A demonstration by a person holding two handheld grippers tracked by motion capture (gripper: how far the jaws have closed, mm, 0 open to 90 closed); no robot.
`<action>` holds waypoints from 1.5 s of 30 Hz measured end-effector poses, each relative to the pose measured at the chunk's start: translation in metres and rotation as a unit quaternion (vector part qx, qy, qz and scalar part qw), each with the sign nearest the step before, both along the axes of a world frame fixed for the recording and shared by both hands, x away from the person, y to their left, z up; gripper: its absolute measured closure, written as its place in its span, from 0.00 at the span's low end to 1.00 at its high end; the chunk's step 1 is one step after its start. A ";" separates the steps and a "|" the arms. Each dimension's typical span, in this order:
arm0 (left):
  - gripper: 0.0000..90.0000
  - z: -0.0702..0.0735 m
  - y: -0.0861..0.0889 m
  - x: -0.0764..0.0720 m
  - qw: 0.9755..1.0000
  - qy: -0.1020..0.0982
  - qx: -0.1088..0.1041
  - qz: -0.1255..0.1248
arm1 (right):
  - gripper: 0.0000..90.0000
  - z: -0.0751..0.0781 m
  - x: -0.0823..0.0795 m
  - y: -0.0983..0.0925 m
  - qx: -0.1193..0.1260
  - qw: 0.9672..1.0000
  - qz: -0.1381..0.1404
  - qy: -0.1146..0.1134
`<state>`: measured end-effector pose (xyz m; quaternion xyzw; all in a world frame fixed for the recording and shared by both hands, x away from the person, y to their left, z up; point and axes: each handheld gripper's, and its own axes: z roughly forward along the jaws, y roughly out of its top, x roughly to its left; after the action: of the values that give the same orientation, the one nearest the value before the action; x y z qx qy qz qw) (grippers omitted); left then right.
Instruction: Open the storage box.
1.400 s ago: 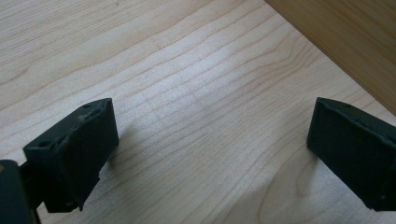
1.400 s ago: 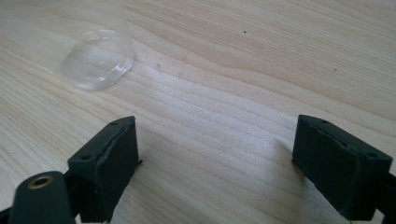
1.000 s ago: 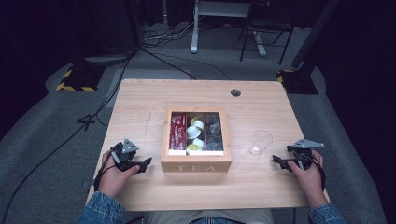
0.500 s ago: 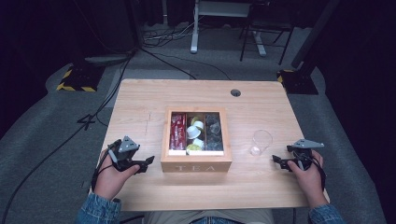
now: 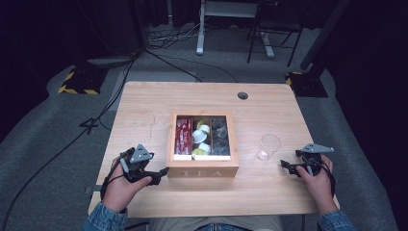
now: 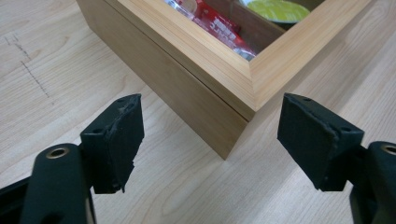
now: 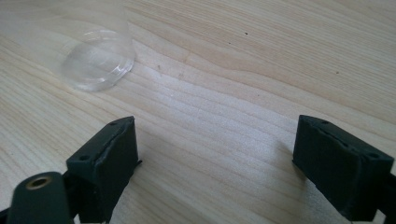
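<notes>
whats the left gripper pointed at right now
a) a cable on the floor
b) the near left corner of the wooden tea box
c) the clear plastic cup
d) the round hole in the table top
b: in the left gripper view the open jaws of the left gripper frame the corner of the wooden tea box, with nothing between them; the high view shows the same gripper by that corner.

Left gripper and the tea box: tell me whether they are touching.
Apart. In the left gripper view the left gripper has open jaws flanking the tea box corner, with bare table between pads and wood.

Wood table [image 5: 144, 103]: tea box [image 5: 202, 166] centre, clear cup [image 5: 269, 147] just right.
</notes>
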<state>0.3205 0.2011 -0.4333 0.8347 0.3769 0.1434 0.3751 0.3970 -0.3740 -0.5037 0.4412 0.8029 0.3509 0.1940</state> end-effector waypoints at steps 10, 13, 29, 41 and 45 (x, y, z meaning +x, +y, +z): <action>0.26 -0.016 -0.013 -0.001 1.000 0.020 0.002 -0.018 | 0.15 0.000 0.000 0.000 0.000 1.000 0.000 0.000; 0.31 -0.020 -0.014 0.000 1.000 0.021 0.006 -0.021 | 0.15 0.000 0.000 0.000 0.000 1.000 0.001 0.000; 0.71 -0.013 -0.011 -0.003 0.999 0.008 0.011 -0.041 | 0.15 0.000 0.000 0.000 0.000 1.000 0.003 0.000; 0.80 -0.003 -0.010 -0.005 0.999 0.005 0.009 -0.043 | 0.15 0.000 -0.001 0.000 0.000 1.000 0.005 0.001; 0.80 0.002 -0.009 -0.004 0.999 0.003 0.004 -0.041 | 0.17 0.001 -0.002 0.000 0.003 1.000 0.008 0.003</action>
<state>0.3162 0.1918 -0.4315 0.8511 0.3432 0.1270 0.3763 0.3947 -0.3742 -0.5029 0.4366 0.8056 0.3538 0.1877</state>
